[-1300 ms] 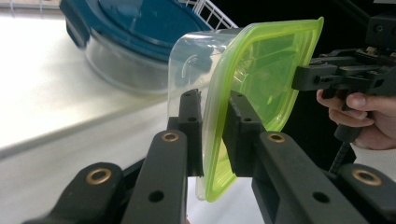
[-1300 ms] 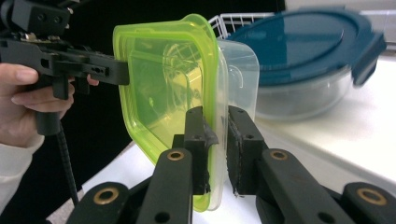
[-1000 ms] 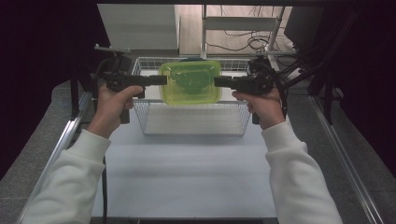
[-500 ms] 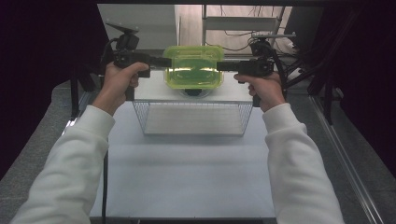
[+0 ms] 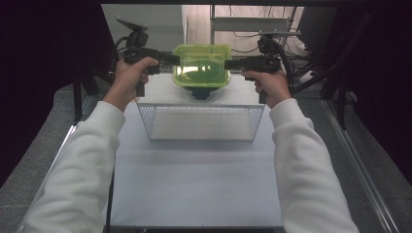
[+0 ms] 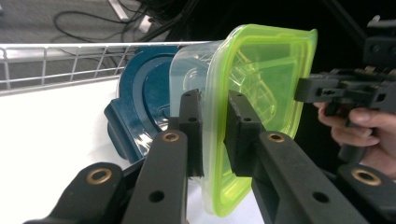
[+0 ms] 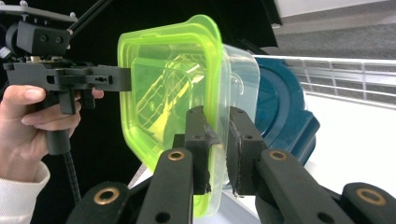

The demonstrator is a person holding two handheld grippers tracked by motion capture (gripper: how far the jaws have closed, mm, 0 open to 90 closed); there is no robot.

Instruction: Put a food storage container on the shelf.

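The room is dark at both sides of the high view, with black cables and frame posts at the right and a grey floor along both edges of the table (image 5: pixel 194 184). The table is white and matt, and its near half is bare. A light panel and a pale shelf unit stand beyond its far end.

A wire basket (image 5: pixel 201 122) sits on the table's middle, its bottom bare and its rim low.

Beyond the basket, a clear container with a yellow-green lid (image 5: pixel 202 65) is held above the table between the two hands. Under it a dark blue round lid or dish (image 5: pixel 200 92) lies on the white surface near the basket's far wall; in the gripper views it sits just behind the container.

The left hand-held gripper (image 5: pixel 171 59) pinches the container's left rim, one jaw on the lid's face and the other on the clear wall behind. The right hand-held gripper (image 5: pixel 232 63) pinches the opposite rim the same way. White sleeves reach in from the bottom.
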